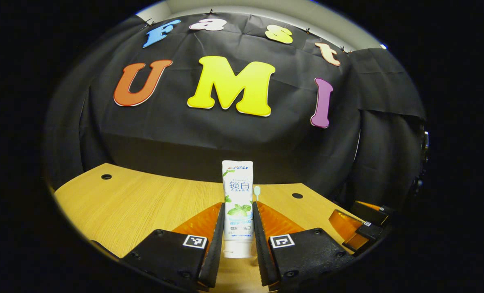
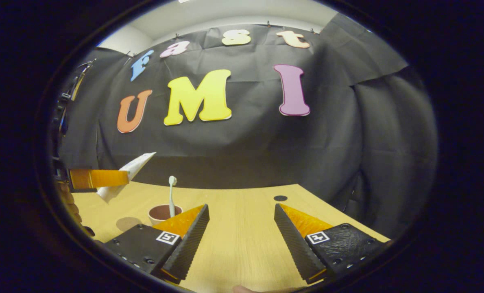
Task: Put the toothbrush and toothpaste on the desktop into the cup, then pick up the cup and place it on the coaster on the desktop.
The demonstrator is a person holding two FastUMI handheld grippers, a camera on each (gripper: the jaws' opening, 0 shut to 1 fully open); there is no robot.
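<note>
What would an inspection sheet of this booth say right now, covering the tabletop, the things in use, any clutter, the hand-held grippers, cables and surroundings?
Surface: wooden desktop with small dark holes.
Job's things: toothpaste held above the desktop; toothbrush standing in the cup; coaster not made out.
Clutter: nothing seen.
Grippers: left hand-held gripper shut on the toothpaste; right hand-held gripper open, holding nothing, low over the desktop.
Cables: nothing seen.
Surroundings: black cloth wall behind and at the sides.

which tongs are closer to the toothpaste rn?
Left. The left tongs are shut on the toothpaste, holding it above the desktop. The right tongs are open, apart from it, over the desktop beside the cup.
</note>
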